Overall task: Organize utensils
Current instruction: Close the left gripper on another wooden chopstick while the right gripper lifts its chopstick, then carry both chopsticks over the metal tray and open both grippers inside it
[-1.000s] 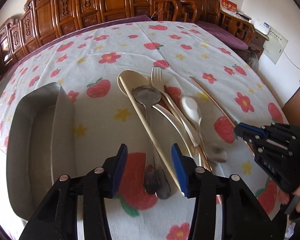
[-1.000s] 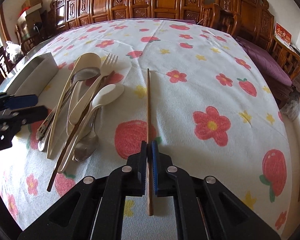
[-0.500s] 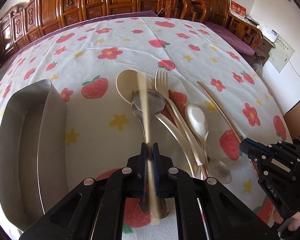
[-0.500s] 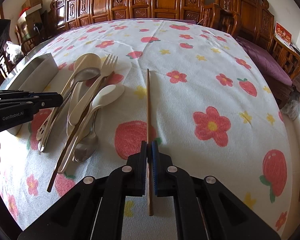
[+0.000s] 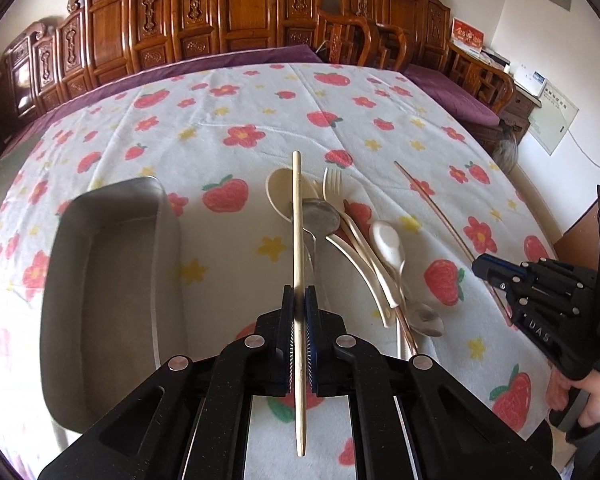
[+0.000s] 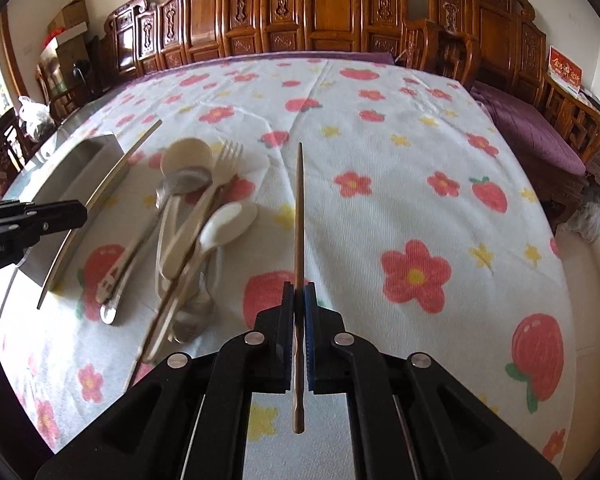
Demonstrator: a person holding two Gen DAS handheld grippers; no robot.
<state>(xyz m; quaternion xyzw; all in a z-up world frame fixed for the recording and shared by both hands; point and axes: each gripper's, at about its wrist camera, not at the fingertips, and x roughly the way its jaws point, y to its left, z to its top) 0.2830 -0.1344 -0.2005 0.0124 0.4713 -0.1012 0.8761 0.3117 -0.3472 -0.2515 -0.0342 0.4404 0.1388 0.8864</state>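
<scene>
- Clamping a pale chopstick (image 5: 298, 240), the left gripper (image 5: 299, 312) sits just right of the metal tray (image 5: 112, 292), the stick's long axis parallel to the tray's length.
- The right gripper (image 6: 299, 300) pinches a brown chopstick (image 6: 299, 216), farther from the tray (utensil pile (image 6: 192, 216) between).

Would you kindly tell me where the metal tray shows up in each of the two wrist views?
Left wrist view: the metal tray fills the left side, left of the left gripper and its pale chopstick.
Right wrist view: only a corner of it shows at far left, behind the same chopstick.
Shared landmark: the cream fork in the utensil pile.
</scene>
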